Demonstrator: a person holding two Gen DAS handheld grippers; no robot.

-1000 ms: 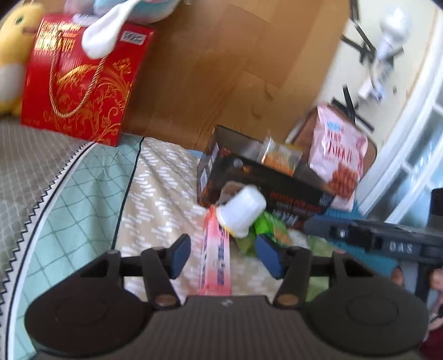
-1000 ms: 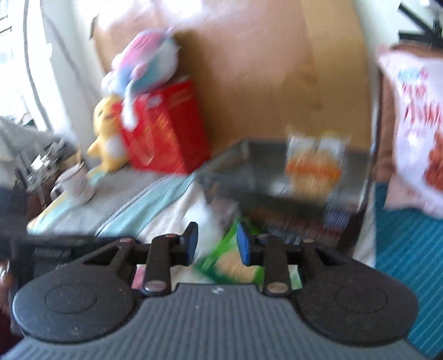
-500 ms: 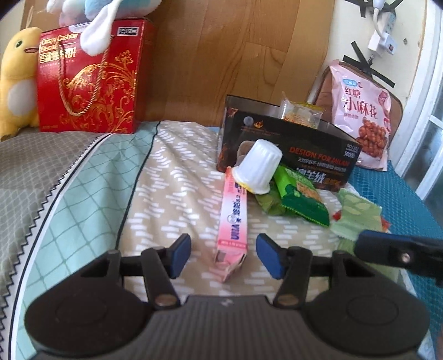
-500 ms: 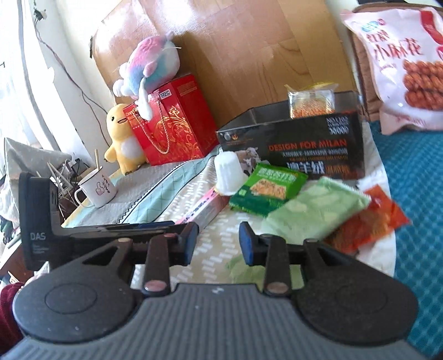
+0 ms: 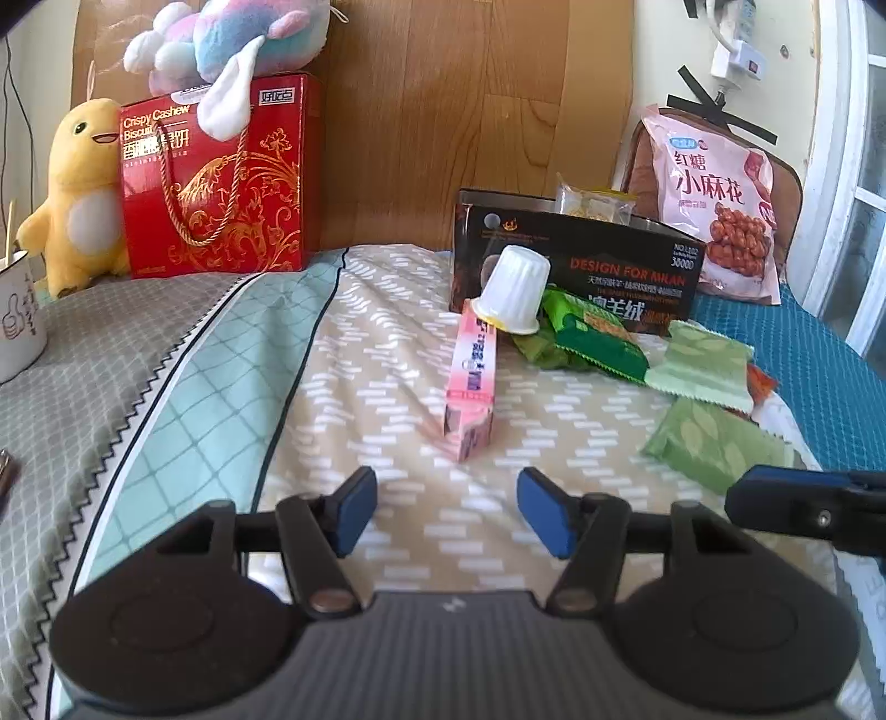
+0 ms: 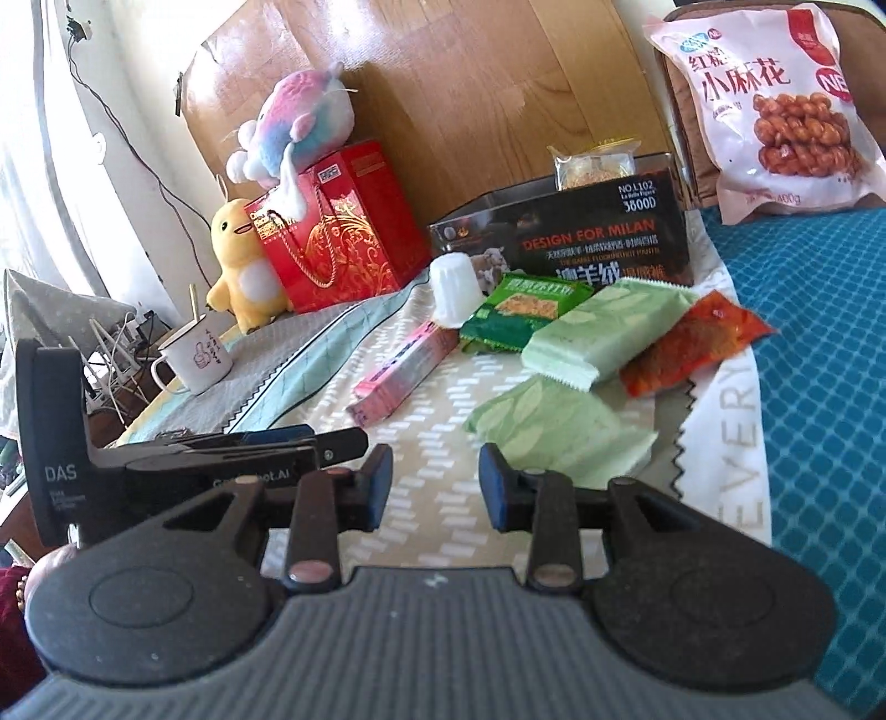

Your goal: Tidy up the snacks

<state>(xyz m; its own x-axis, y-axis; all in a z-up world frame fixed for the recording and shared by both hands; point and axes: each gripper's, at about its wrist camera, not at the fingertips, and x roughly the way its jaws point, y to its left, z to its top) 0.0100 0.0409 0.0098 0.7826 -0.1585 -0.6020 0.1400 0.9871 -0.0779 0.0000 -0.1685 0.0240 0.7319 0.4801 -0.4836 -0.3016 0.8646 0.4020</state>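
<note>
Left gripper (image 5: 446, 512) and right gripper (image 6: 434, 484) spread wide, empty — pink snack box (image 5: 470, 382) lying flat, long axis running from grippers toward black box (image 5: 576, 266).

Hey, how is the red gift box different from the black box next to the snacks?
The red gift box stands tall and closed, with a gold rope handle and a pastel plush toy on top. The black box is low, wide and open-topped, with a clear snack packet sticking out. An upturned white cup leans against the black box; nothing leans on the red one. Both sit against the wooden board.
</note>
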